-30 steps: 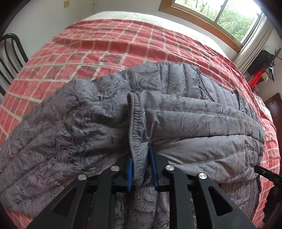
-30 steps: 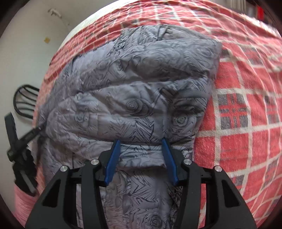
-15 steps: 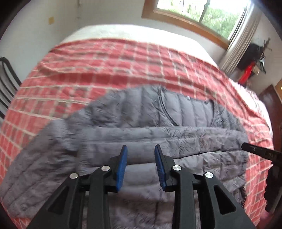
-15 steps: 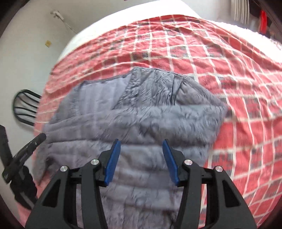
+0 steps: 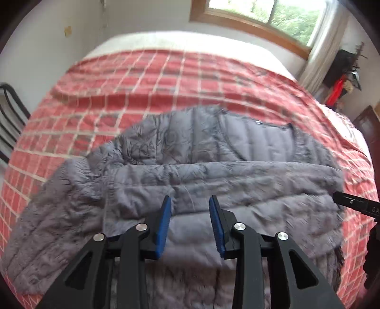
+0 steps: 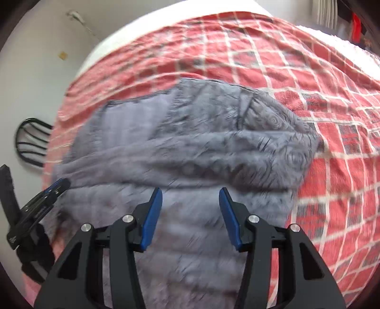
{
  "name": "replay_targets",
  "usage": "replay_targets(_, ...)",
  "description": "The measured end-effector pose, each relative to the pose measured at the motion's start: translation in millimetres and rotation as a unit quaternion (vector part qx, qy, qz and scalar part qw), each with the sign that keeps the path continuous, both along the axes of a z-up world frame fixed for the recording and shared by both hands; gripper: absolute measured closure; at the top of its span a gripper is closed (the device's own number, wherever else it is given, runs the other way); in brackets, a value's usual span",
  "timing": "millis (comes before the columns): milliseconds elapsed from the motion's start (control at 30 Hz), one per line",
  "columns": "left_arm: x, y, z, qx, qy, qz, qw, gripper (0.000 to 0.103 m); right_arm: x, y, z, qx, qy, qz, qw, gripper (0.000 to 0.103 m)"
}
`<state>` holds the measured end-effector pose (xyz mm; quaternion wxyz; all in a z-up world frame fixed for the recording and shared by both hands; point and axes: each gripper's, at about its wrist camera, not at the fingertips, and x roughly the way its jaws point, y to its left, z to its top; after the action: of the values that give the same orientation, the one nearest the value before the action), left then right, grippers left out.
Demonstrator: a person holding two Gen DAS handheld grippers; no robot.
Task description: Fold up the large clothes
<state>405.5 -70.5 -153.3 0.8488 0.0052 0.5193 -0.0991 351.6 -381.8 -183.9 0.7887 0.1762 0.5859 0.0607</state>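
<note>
Chair (image 5: 9, 114) at far left edge, off the bed. Grey quilted jacket (image 5: 213, 171) spread on red plaid bedspread (image 5: 166, 78), lower part folded up over itself, collar opening toward the window (image 5: 273, 14) side. Fold laid, release step in hand. Left gripper (image 5: 190, 223) above the near fold, jaws just been opening, now parted with nothing between, cloth lying below and clear of the pads. Pointing steeply down at the jacket. Right gripper (image 6: 190, 216) likewise angled steeply down over the right half of the jacket (image 6: 190, 147), jaws spread wider, empty, no cloth pinched. Each gripper visible at the edge of the other view. Next, probably: pick a fresh edge, likely a side or sleeve, lower both jaws to it, pinch and carry across for a narrower fold. Motion blur, seams hard to read.
</note>
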Motion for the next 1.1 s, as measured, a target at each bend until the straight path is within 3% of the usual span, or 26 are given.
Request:
replay_targets(133,-17,-4,-12,0.014,0.012,-0.013,0.9997,0.068,-24,15,-7,-0.006,0.014,0.012,1.000,0.053)
replay_targets(233,-15,-6,-41,0.026,0.048,-0.009,0.9985,0.067,-26,15,-34,-0.018,0.047,0.000,0.999,0.054)
replay_targets(367,-11,-5,-54,0.024,0.046,-0.011,0.9986,0.066,-29,6,-47,0.017,0.035,-0.017,0.999,0.052)
replay_targets(500,-10,-6,-54,0.024,0.049,-0.006,0.9985,0.067,-30,6,-46,0.018,0.033,-0.022,0.999,0.052)
replay_targets(600,-11,-3,-45,0.017,0.049,0.000,0.9987,0.067,-37,0,-33,0.023,0.033,-0.028,0.999,0.052)
replay_targets(667,-20,11,-27,-0.004,0.042,0.015,0.9990,0.066,-49,-5,-12,0.044,0.010,-0.035,0.998,0.051)
replay_targets(767,-44,47,3,-0.025,0.018,0.040,0.9987,0.054,-68,-11,19,0.045,-0.023,-0.042,0.998,0.046)
replay_targets(833,-60,78,15,-0.035,0.008,0.066,0.9972,0.053,-87,-16,40,0.045,-0.048,-0.047,0.997,0.041)
replay_targets(967,-100,164,13,-0.048,0.023,0.159,0.9858,0.046,-119,-30,58,0.008,-0.066,-0.063,0.996,0.038)
replay_targets(1033,-123,212,2,-0.061,0.044,0.221,0.9723,0.046,-123,-36,55,-0.005,-0.062,-0.070,0.996,0.037)
replay_targets(1100,-148,259,-14,-0.080,0.058,0.285,0.9534,0.046,-130,-39,53,-0.014,-0.059,-0.073,0.996,0.037)
